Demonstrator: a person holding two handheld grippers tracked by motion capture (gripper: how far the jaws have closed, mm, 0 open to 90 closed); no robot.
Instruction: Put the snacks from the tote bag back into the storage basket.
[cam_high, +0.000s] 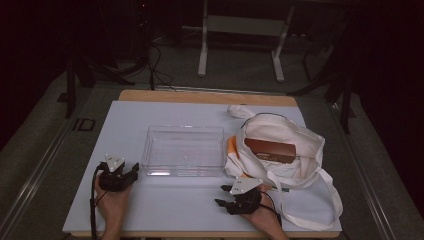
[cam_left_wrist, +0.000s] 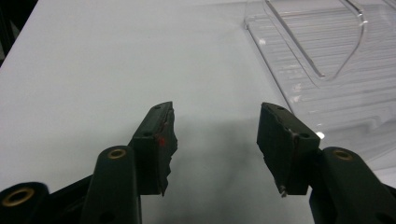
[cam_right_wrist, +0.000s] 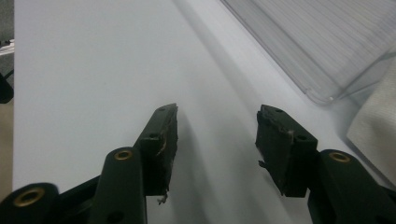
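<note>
White surface (cam_high: 150, 210) carries a clear rectangular plastic tray (cam_high: 183, 151) and a cream cloth bag (cam_high: 305, 150) holding a long brown box (cam_high: 270, 150), lengthwise left-right, just beyond the right gripper (cam_high: 223, 196). Left gripper (cam_left_wrist: 215, 128): jaws apart, empty, tray ahead-right. Right gripper view: jaws apart, empty, bag at right.

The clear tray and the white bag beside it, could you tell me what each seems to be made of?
The tray looks like rigid clear plastic, glossy: the table shows through it and its edges catch light. The bag looks like soft off-white cloth, probably cotton canvas: matte, creased, with limp straps.
</note>
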